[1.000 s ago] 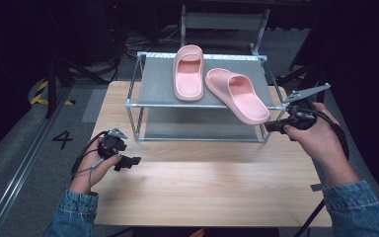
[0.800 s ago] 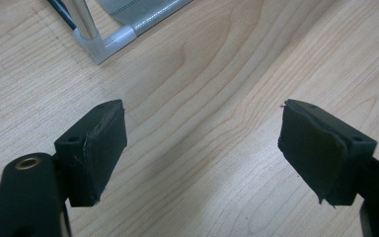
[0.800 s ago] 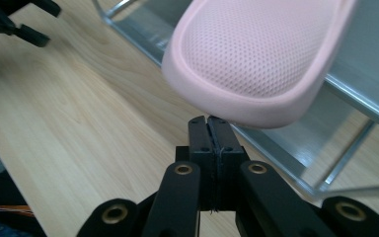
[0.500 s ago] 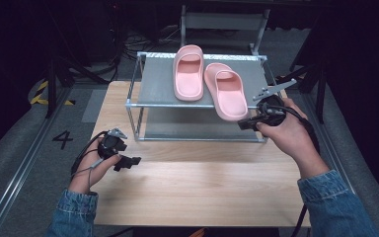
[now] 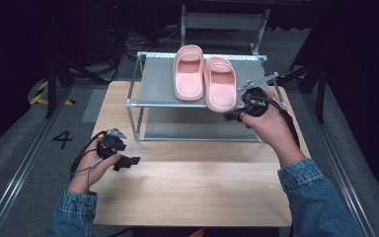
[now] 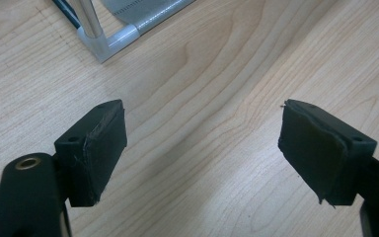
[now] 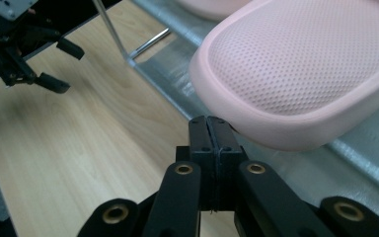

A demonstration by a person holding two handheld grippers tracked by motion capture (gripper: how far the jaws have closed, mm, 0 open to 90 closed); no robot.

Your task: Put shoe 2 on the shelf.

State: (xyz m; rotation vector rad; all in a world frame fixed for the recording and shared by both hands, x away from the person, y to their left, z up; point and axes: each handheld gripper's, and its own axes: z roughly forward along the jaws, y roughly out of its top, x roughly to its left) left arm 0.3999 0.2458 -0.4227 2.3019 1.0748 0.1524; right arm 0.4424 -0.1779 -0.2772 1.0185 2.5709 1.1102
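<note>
Two pink slippers stand side by side on the top shelf of a metal rack (image 5: pixel 155 88): the left slipper (image 5: pixel 188 71) and the right slipper (image 5: pixel 220 84). My right gripper (image 5: pixel 231 116) is shut with nothing between its jaws. In the right gripper view its joined tips (image 7: pixel 210 123) touch the underside of the heel rim of the right slipper (image 7: pixel 301 64), which overhangs the shelf's front edge. My left gripper (image 5: pixel 128 162) hangs open low over the wooden table (image 5: pixel 192 187), in front of the rack's left leg. In the left gripper view only bare wood lies between its pads (image 6: pixel 101 148).
The rack has a lower shelf (image 5: pixel 197 129) and thin metal legs (image 6: pixel 91 19). The table's front half is bare wood. Dark floor with a rail and a painted number 4 (image 5: pixel 62 139) lies to the left. A metal stand (image 5: pixel 222 19) rises behind the rack.
My right hand moved left along the rack's front edge with its jaws shut. The right slipper swung from a slant to lie straight beside the left one. The left hand kept still.
</note>
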